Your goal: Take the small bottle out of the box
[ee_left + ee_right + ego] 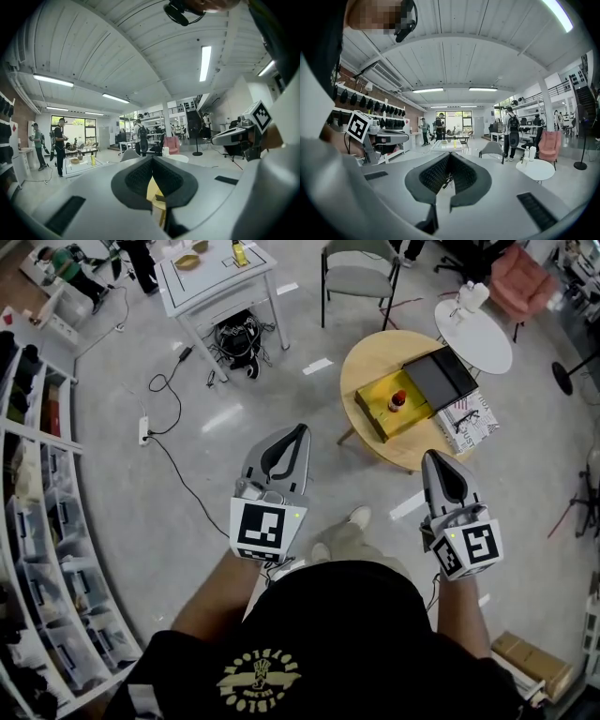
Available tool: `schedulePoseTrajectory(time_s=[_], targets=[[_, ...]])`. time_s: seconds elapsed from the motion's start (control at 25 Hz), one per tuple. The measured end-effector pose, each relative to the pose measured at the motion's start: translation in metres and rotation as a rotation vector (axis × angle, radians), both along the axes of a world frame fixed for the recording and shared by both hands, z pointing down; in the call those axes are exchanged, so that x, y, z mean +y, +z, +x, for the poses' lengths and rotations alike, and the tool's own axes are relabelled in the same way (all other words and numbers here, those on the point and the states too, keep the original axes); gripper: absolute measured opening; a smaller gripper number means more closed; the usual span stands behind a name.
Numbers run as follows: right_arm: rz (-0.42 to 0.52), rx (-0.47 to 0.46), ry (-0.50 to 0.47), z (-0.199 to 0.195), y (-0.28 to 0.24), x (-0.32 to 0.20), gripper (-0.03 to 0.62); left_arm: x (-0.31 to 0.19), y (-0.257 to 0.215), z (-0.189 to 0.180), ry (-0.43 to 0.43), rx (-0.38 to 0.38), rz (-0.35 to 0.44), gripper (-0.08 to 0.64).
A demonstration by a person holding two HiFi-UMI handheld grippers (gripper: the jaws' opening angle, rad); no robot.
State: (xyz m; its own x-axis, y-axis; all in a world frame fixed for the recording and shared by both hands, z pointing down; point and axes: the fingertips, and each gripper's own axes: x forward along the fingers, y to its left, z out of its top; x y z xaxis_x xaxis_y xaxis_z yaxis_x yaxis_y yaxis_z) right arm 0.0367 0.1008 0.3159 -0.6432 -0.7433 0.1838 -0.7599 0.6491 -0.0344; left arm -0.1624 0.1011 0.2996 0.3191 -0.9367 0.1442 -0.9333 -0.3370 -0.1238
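**Both tools idle, bottle in box**

From the head view I see both tools held low in front of the person's body, over bare floor and well short of the round bench (361,367).

Left tool (301,428): in its own view the tips (152,157) meet, with nothing between the pads. Only a slit shows below the tips, with something yellow beyond it.

Right tool (433,457): in its own view the jaws (449,154) are pressed together and hold nothing.

The yellow box (371,418) lies open on the bench, ahead and to the right of the right tool. The bottle (397,400), small with a red cap, stands upright inside the box near its right end. A dark lid (441,379) lies against the box's right side, also on the bench. Neither tool touches the box or the bottle.
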Motion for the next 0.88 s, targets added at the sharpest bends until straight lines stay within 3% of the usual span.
schedulePoseTrajectory(time_s=[0.36,0.76,0.88], targets=[[-0.024,0.004,-0.01,-0.003,0.009,-0.041,0.014,-0.045,0.01,0.003,0.01,-0.003,-0.028,0.014],[-0.025,-0.004,0.031,0.026,0.009,-0.083,0.014,-0.094,0.01,0.032,0.044,-0.031,-0.031,0.014],[-0.029,-0.003,0.04,0.034,0.012,-0.094,0.014,-0.109,0.013,0.043,0.06,-0.003,-0.033,0.014]])
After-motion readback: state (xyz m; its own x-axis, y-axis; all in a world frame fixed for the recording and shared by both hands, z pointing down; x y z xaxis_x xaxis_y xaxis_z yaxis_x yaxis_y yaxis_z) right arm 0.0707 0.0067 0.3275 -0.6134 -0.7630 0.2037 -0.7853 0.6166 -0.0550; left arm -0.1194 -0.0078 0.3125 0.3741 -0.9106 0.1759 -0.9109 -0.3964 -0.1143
